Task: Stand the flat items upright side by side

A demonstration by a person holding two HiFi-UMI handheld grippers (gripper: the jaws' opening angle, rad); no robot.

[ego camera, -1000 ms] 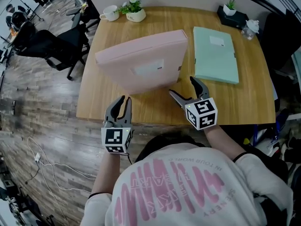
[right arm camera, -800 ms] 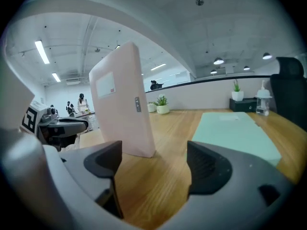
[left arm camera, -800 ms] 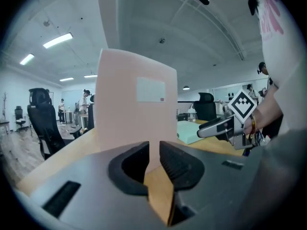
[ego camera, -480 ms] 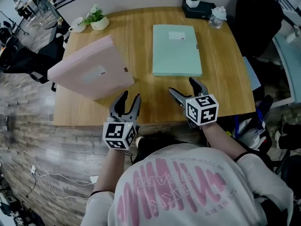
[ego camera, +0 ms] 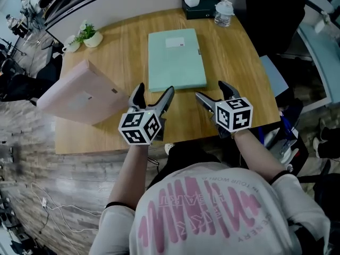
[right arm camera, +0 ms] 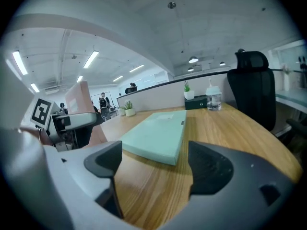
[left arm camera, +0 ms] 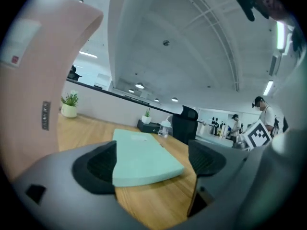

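A mint-green folder lies flat in the middle of the wooden table. A pink folder stands upright at the table's left, untouched by either gripper. My left gripper hovers just short of the green folder's near left corner. Its jaws have just been opening and now stand wide with nothing between them. My right gripper is open and empty off the near right corner. In the left gripper view the green folder lies ahead and the pink folder rises at the left. The right gripper view shows the green folder just ahead.
A potted plant and a cup stand at the far left corner. A black box with a small plant and a water bottle sit at the far right. A black chair stands to the right of the table.
Both grippers have moved right, away from the standing pink folder to the near edge of the green folder. The left jaws have opened wide. The right jaws stay open.
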